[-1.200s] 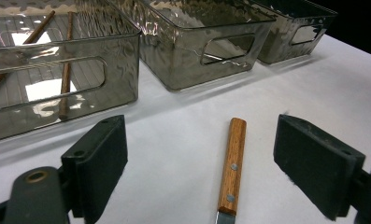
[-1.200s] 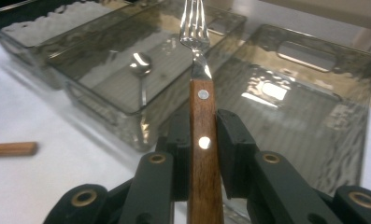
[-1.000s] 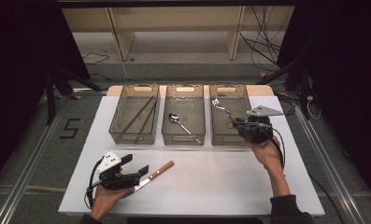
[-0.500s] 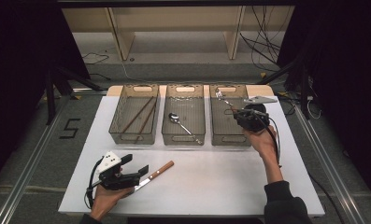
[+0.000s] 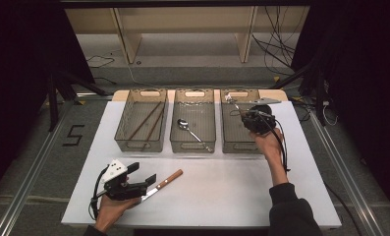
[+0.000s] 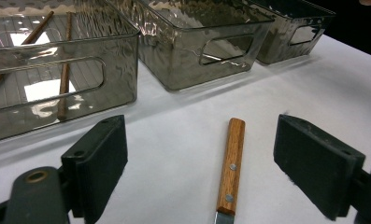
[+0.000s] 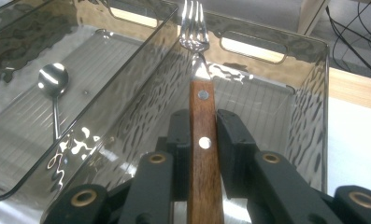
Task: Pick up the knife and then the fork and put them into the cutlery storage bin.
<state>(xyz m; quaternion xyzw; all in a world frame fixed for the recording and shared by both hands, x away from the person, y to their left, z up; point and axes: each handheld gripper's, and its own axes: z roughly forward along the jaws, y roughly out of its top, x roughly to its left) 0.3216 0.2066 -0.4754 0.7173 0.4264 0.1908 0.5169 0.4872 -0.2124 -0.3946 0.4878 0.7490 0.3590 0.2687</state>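
My right gripper (image 5: 241,111) (image 7: 203,135) is shut on the wooden handle of a fork (image 7: 199,93) (image 5: 233,102), whose tines point toward the far end of the right-hand bin (image 5: 229,140) (image 7: 309,116); gripper and fork hang above that bin. At the near left, my left gripper (image 5: 144,178) (image 6: 199,168) rests open on the white table. A wooden-handled knife (image 5: 164,183) (image 6: 231,163) lies between its spread jaws, touching neither pad. The middle bin (image 5: 178,140) holds a metal spoon (image 5: 191,130) (image 7: 53,88). Two brown chopsticks (image 5: 148,120) (image 6: 64,70) lie in the left bin (image 5: 126,137).
Three smoky clear bins stand in a row across the far half of the white table top (image 5: 232,191). Cables (image 5: 276,29) and wooden shelf legs lie on the floor beyond the table. A "5" (image 5: 73,135) is marked on the floor at left.
My right gripper has carried the fork away from me and slightly left, deeper over the right-hand bin. The left gripper and the knife have stayed put.
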